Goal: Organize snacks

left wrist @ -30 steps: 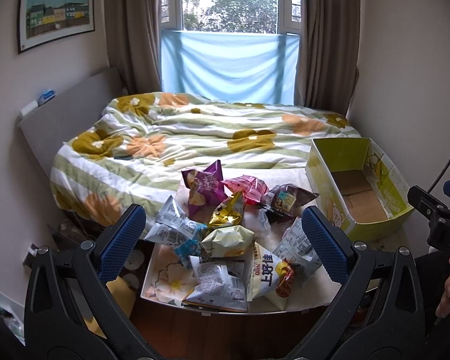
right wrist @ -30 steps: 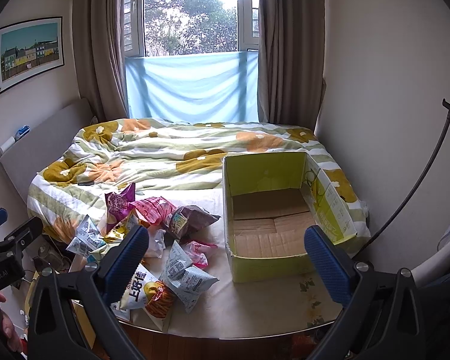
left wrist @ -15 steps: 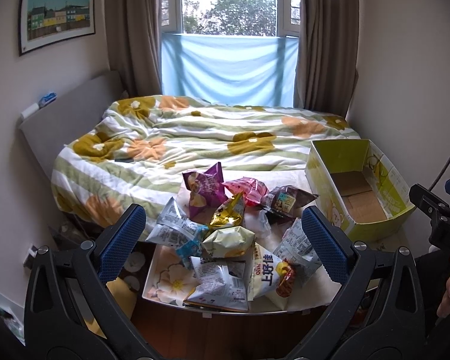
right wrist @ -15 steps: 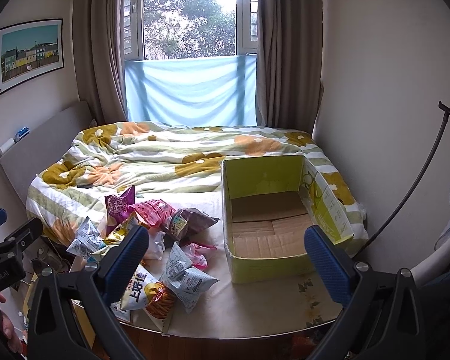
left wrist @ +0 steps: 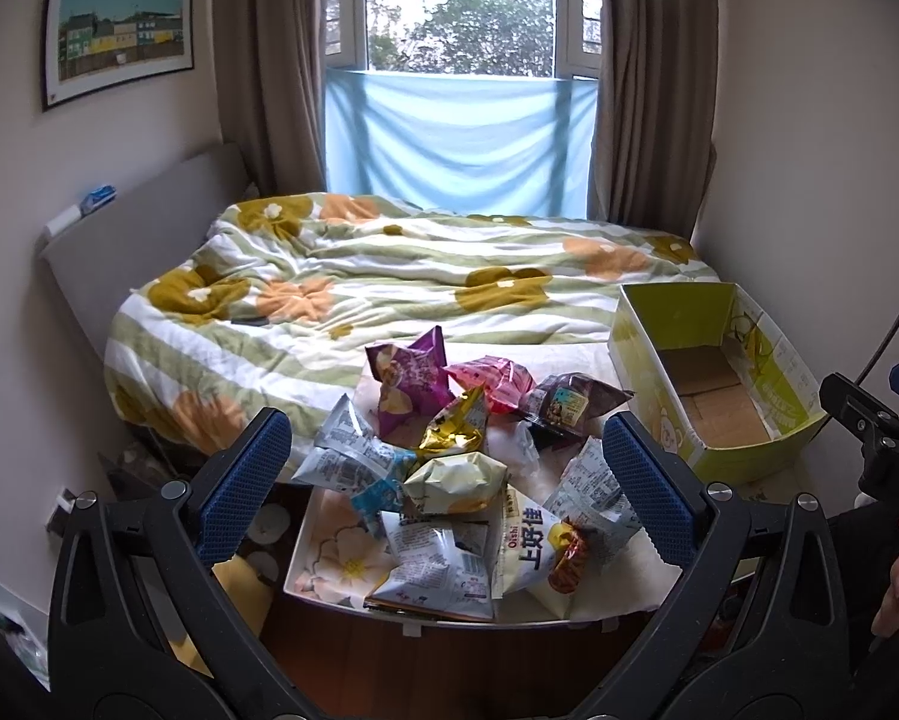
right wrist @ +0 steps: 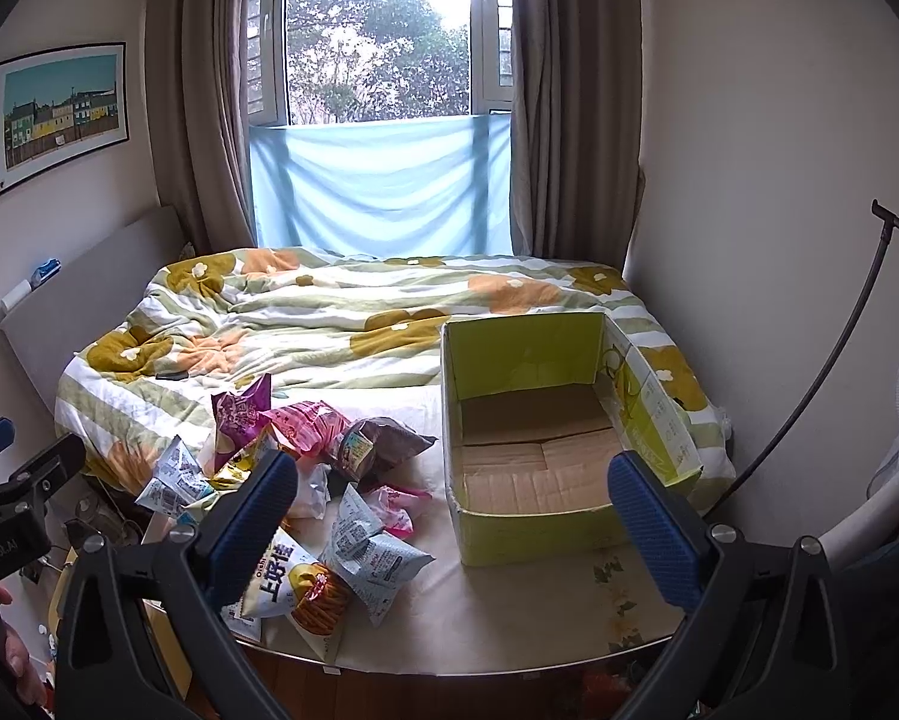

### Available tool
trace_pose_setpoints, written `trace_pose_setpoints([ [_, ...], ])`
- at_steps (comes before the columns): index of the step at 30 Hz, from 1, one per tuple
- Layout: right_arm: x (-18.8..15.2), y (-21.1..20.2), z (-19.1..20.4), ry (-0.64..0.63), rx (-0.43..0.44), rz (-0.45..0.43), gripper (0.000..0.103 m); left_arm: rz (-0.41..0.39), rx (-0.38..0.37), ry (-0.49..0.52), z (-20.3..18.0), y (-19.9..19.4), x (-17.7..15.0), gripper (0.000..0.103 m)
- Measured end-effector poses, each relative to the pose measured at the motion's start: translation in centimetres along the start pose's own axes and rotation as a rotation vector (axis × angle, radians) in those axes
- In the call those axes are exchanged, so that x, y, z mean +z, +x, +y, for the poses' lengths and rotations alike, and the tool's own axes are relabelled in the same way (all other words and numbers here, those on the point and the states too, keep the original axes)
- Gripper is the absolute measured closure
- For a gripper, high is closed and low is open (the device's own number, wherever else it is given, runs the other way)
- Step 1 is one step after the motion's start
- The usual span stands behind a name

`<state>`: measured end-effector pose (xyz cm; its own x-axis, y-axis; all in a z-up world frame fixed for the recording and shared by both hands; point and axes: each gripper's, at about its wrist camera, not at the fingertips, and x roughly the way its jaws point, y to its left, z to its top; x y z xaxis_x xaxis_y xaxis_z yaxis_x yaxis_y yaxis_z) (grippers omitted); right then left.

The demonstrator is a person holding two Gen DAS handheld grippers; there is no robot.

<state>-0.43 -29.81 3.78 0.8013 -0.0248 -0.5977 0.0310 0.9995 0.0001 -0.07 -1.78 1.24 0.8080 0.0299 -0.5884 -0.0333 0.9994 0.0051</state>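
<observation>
1. Blue-padded and spread wide, the left claw [left wrist: 449,480] hangs above the near edge of the worktop [left wrist: 605,594] with nothing between its fingers [left wrist: 242,483].
2. Its twin, the right claw [right wrist: 452,516], is just as wide and just as empty, set above the worktop between the snacks and the box.
3. A heap of snack packets [left wrist: 455,480] lies on the left part of the worktop, many of them overlapping.
4. At the back of the heap a purple bag [left wrist: 410,381] stands tilted, with a pink bag [left wrist: 491,384] and a dark brown bag [left wrist: 563,405] just beside it on the right.
5. A gold foil packet [left wrist: 455,429] leans against the purple one, and a pale cream packet [left wrist: 455,477] sits right in front of it.
6. Nearest the edge is a white packet with blue lettering [left wrist: 533,546] (an orange snack is pictured on its front), touching the silvery blue-printed packets [left wrist: 431,564] around it.
7. The green cardboard box [right wrist: 527,516] stands open-topped on the right side of the worktop, apart from the heap, and only bare brown card shows inside it.
8. Behind it all lies a bed under a flowered quilt [right wrist: 341,318], with a blue cloth [right wrist: 383,186] stretched across the lower window.
9. A person's hand [left wrist: 896,588] grips the right claw's handle at the edge of the left camera's view.
</observation>
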Motion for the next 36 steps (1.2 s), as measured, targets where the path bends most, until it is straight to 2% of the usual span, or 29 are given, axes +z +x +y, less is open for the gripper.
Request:
trace_pose_setpoints([
  [7, -0.9, 0.7, -0.3, -0.011, 0.06, 0.054, 0.0, 0.074, 0.028, -0.049, 1.3, 0.7, -0.7, 0.001],
  [11, -2.4, 2.2, -0.2, -0.029, 0.125, 0.106, 0.0, 0.132, 0.021, -0.05, 2.4, 2.4, -3.1, 0.001],
  [21, -9.1, 8.2, 2.8, -0.05, 0.232, 0.263, 0.0, 0.388, -0.102, -0.053, 5.6, 11.1, -9.6, 0.001],
  [26, -11.6, 11.3, 4.9, 0.066, 0.282, 0.373, 0.0, 0.471, -0.176, -0.061, 6.5, 15.9, -11.5, 0.001],
  [36, -13.7, 16.1, 7.8, 0.308, 0.303, 0.521, 0.0, 0.625, -0.321, -0.059, 7.1, 22.5, -14.0, 0.001],
])
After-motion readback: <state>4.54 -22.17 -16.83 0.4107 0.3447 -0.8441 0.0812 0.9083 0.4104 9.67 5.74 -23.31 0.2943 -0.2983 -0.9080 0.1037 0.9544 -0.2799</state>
